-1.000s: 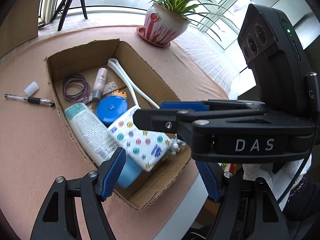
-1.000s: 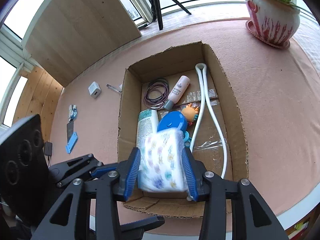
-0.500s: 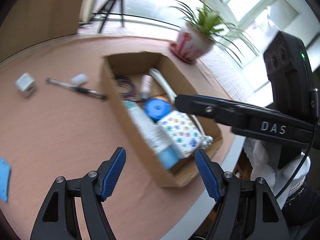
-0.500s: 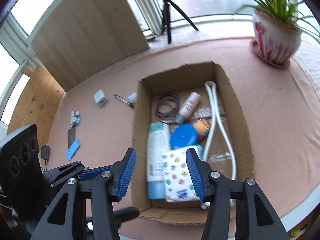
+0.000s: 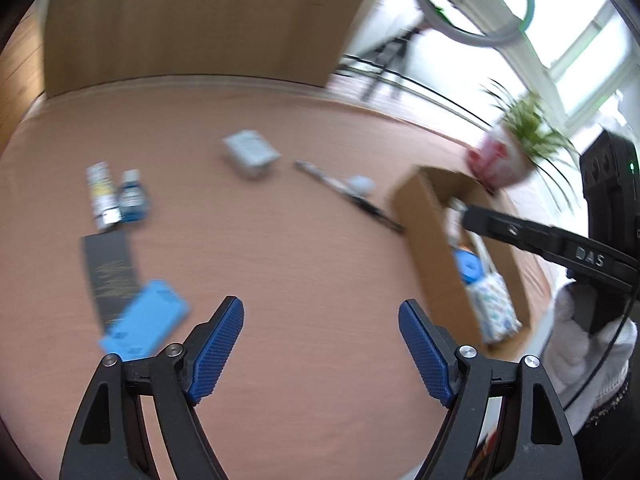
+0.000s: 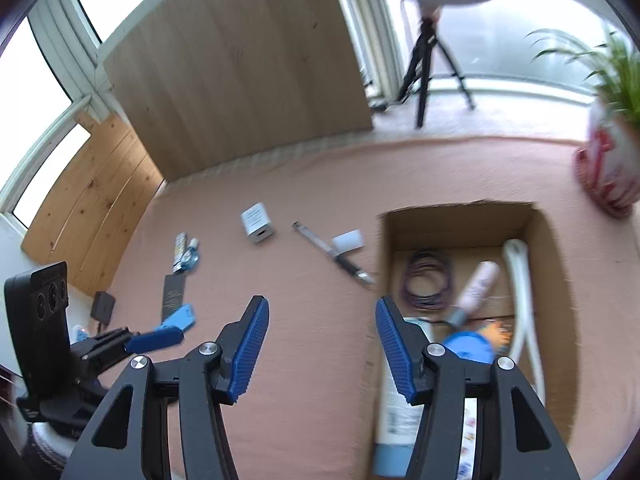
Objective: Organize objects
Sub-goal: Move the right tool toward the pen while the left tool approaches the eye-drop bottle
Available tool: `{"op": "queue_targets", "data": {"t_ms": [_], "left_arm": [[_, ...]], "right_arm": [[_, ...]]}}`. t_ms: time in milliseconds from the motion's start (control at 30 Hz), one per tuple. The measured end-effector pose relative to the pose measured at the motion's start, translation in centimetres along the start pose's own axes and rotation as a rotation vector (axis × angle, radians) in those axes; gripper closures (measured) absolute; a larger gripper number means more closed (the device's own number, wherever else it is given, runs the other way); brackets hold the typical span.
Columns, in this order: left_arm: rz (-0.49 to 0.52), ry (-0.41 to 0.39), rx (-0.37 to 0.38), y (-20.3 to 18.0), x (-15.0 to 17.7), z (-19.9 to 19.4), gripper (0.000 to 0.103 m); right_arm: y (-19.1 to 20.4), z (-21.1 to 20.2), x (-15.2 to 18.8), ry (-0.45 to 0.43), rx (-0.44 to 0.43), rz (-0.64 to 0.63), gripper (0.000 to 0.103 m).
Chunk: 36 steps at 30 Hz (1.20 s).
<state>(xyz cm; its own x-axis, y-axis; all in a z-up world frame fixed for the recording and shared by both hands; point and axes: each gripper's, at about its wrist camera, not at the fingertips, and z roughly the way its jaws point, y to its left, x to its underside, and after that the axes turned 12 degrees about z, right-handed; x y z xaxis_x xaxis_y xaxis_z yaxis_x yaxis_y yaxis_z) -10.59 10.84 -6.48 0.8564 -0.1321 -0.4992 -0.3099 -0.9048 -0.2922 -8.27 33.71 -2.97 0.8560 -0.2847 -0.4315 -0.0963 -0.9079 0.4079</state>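
Observation:
A cardboard box (image 6: 456, 222) on the pink table holds hair ties (image 6: 427, 279), a pink tube (image 6: 478, 285), a white hose (image 6: 522, 300), a blue round case (image 6: 468, 350), a large tube and a patterned pack (image 5: 494, 306). My right gripper (image 6: 318, 350) is open and empty above the box's left edge. My left gripper (image 5: 320, 346) is open and empty over bare table left of the box (image 5: 430, 220). On the table lie a white charger (image 5: 250, 152), a pen (image 5: 346, 192), a white cap (image 5: 362, 184), a blue card (image 5: 146, 322), a black card (image 5: 110, 276) and two small tubes (image 5: 116, 196).
A potted plant (image 5: 508, 152) in a red and white pot stands behind the box. A wooden panel (image 6: 240, 64) and a tripod (image 6: 430, 48) stand beyond the table's far edge. A small black object (image 6: 103, 304) lies at the table's left edge.
The right gripper let go of the patterned pack in the box and rose back, open. The left gripper swung left, away from the box and toward the loose items on the table.

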Motion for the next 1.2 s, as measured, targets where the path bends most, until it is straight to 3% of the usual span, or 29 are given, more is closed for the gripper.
{"op": "queue_targets", "data": {"t_ms": [133,267,400,533,667,1200], "left_arm": [[-0.090,0.008,-0.073,5.3,-0.2,-0.7,0.020],[-0.156,0.013,-0.124,9.7,-0.8,-0.8,0.020],[-0.176,-0.004,-0.143,12.2,-2.1,-0.5,0.020],[-0.194,0.004,-0.141,13.8,-3.4,0.7,0.020],[-0.167,0.013,-0.141,14.0,-4.9,2.2,0.020],[-0.143,0.042,-0.115,14.5,-6.4,5.1,0.023]], "right_arm": [[1.1,3.4,-1.7,0.135,-0.031,0.022,0.051],[2.0,5.8,-3.1,0.162,-0.031,0.029,0.051],[2.4,8.9,-4.3,0.204,0.022,0.024,0.052],[2.6,12.1,-5.0,0.249,0.116,0.001,0.053],[2.1,14.2,-5.5,0.284,0.155,0.027,0.055],[3.3,16.1,-5.4,0.330,0.279,-0.025,0.058]]}}
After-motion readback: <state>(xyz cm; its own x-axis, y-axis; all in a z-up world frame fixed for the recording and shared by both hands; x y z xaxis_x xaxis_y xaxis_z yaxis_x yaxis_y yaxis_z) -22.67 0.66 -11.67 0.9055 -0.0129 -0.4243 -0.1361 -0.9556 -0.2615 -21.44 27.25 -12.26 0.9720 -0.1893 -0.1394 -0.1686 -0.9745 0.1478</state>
